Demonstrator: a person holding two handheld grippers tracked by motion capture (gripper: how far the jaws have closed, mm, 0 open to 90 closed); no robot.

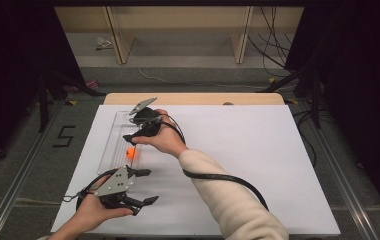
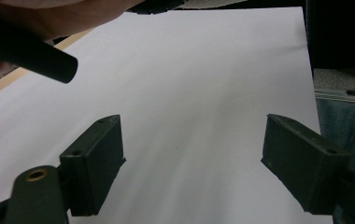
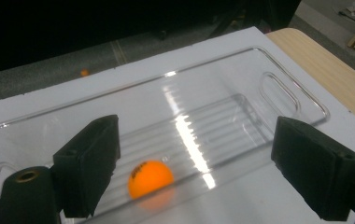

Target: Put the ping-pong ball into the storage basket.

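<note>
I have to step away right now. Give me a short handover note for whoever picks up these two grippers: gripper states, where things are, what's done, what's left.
Right gripper: open, holding nothing, poised over the clear plastic tray.
Left gripper: open, holding nothing, over the bare white table sheet near the person's side.
Orange ball: resting in the tray's ribbed bottom, toward its near end, free of both grippers.
Done: the ball is in the tray.
Left: the goal is unclear; if the ball is to be picked out, it is not yet gripped.

Grey floor (image 1: 23,150) surrounds the white-topped table (image 1: 258,150); wooden shelving (image 1: 178,30) stands behind.
</note>
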